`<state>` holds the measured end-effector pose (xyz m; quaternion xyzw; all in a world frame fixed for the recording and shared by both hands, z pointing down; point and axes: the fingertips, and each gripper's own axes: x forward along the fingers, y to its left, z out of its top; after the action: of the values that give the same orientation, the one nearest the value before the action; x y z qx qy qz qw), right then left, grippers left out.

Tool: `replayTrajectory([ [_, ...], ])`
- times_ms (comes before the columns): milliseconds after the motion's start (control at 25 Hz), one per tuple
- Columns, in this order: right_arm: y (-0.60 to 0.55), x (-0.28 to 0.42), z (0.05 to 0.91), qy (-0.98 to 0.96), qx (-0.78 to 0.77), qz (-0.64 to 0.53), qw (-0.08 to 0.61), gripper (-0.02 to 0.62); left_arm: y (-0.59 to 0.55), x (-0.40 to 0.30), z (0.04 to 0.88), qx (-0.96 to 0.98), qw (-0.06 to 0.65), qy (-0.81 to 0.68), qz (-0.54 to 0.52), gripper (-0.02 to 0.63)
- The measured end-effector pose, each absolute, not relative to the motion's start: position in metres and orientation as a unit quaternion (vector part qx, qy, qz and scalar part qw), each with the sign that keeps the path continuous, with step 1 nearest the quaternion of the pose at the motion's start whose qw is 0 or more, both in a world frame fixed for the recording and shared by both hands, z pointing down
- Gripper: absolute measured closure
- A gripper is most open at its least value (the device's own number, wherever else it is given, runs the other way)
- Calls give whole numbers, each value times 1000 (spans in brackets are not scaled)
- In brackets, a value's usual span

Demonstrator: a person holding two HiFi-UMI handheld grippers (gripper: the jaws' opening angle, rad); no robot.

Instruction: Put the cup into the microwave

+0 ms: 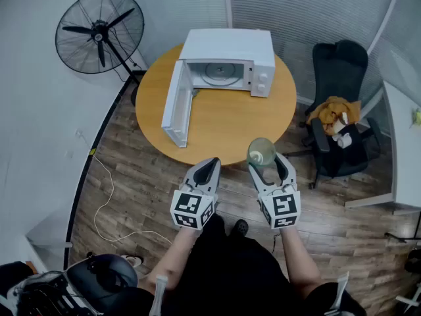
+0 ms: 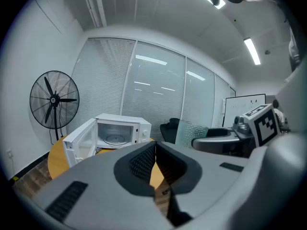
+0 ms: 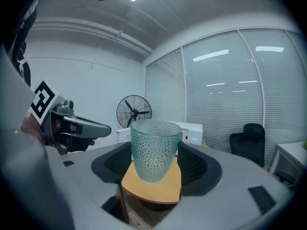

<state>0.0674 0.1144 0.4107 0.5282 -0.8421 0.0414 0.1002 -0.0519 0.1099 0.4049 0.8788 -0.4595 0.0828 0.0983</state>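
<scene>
A clear green-tinted dimpled cup (image 1: 261,153) hangs upright between the jaws of my right gripper (image 1: 267,163), which is shut on it just off the near edge of the round wooden table (image 1: 223,124). In the right gripper view the cup (image 3: 153,150) fills the gap between the pads (image 3: 197,164). The white microwave (image 1: 227,61) stands at the table's far side, its door (image 1: 176,104) swung wide to the left and its chamber empty. My left gripper (image 1: 211,166) is beside the right one, shut with nothing in it; its tips (image 2: 154,148) meet, facing the microwave (image 2: 122,131).
A black standing fan (image 1: 100,31) is at the far left. A black office chair (image 1: 339,110) with a brown bundle on it stands right of the table, next to a white desk (image 1: 402,143). A white cable (image 1: 105,196) trails over the wood floor.
</scene>
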Motion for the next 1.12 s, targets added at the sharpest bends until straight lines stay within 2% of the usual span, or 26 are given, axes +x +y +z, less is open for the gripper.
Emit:
replayTrajectory([
  [640,133,70,410,-842,531,60,74,285,131,-57,407,874,97,-469,82,607],
  [1120,89,53,417,-833,543,61,89,284,82,-75,420,879,108,-456,88,607],
])
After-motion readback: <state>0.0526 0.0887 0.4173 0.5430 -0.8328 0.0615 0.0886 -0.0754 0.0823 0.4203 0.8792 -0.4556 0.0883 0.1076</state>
